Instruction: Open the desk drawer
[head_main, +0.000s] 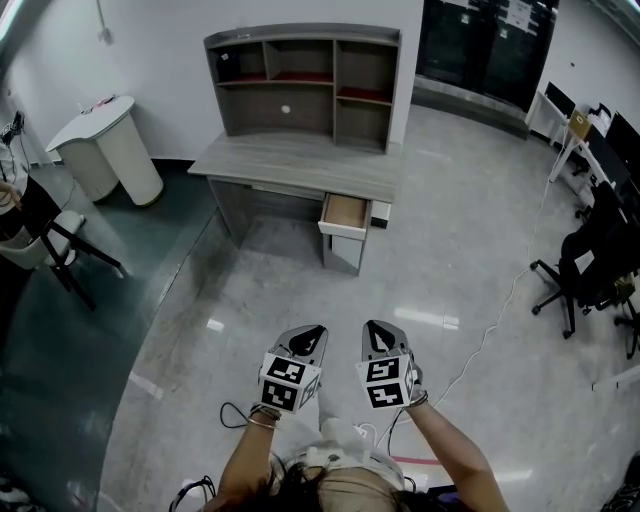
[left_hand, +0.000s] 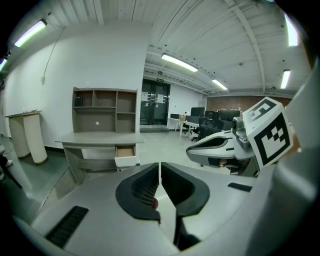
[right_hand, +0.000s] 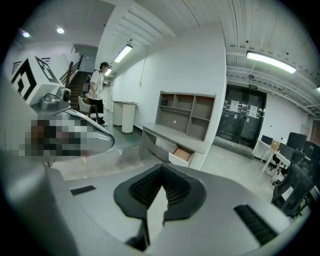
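drawer: pulled out of table | left tool: closed, empty | right tool: closed, empty | both tools well apart from table

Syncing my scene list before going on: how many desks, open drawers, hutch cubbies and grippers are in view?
Desk: 1
Open drawer: 1
Cubbies: 5
Grippers: 2, the left gripper and the right gripper, both shut and empty
Total: 9
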